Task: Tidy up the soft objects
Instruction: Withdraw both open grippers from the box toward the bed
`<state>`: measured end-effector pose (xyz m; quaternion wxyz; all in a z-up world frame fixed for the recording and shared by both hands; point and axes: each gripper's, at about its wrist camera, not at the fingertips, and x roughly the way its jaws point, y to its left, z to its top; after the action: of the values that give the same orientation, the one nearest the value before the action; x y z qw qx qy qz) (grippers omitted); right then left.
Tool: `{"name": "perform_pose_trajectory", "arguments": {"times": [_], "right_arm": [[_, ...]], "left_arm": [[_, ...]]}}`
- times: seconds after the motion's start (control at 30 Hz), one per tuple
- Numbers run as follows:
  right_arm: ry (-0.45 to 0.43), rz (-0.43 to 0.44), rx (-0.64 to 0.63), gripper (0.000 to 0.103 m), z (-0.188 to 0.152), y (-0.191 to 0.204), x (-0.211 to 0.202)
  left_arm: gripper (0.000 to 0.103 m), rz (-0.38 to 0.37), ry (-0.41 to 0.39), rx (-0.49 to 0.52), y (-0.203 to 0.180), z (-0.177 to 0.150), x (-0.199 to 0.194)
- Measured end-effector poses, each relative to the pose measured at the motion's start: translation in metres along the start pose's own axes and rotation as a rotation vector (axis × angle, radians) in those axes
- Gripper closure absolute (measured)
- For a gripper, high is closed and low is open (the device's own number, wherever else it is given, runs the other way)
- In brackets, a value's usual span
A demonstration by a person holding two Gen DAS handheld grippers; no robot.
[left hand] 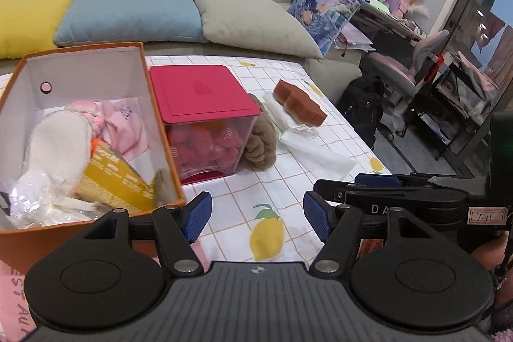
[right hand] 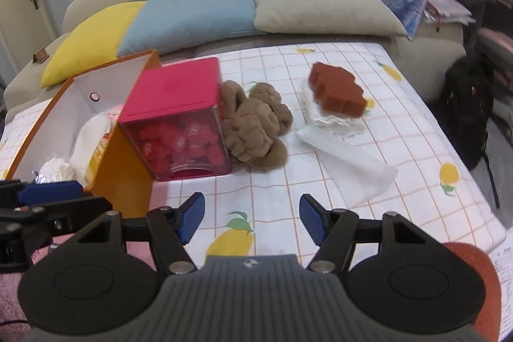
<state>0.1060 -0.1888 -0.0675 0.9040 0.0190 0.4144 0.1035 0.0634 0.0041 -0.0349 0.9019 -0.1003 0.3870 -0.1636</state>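
We are holding both grippers low over the near edge of the table, side by side, with nothing in either. The left gripper is sitting with its blue-padded fingers apart, right beside the near corner of the orange box; the right gripper is also spread wide, pointing toward the table's middle.

The orange box is standing at the left edge, already holding a white plush piece, pink fabric and a yellow packet. Touching its right wall is the clear container with the red lid, filled with red pieces. The brown fluffy slippers are lying against that container's right side, toward the middle of the table. Farther right, nearer the far edge, the brown sponge is resting on a folded white cloth, with a clear plastic sleeve spread just in front of it.

We judge the step in hand to be reaching for the next loose soft item, most likely the slippers, since they are nearest the right gripper. To do it well, we should be coming in from the open right side, away from the container, biting deep into the pile so the fluff does not slip, and lifting clear of the red lid before crossing to the box. The left gripper should be staying out of that path.
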Motion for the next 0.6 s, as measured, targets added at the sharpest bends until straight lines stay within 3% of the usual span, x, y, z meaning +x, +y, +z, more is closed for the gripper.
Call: {"name": "perform_pose_trajectory", "arguments": {"times": [0.23, 0.43, 0.6], "right_arm": [[-0.020, -0.026, 0.059, 0.040, 0.003, -0.027, 0.007], [-0.049, -0.075, 0.044, 0.041, 0.015, -0.047, 0.016], [-0.008, -0.053, 0.029, 0.040, 0.027, -0.066, 0.043]], "left_arm": [[0.027, -0.012, 0.010, 0.075, -0.023, 0.011, 0.018], [0.028, 0.009, 0.031, 0.247, -0.048, 0.033, 0.046], [0.028, 0.008, 0.078, 0.365, -0.064, 0.049, 0.074]]}}
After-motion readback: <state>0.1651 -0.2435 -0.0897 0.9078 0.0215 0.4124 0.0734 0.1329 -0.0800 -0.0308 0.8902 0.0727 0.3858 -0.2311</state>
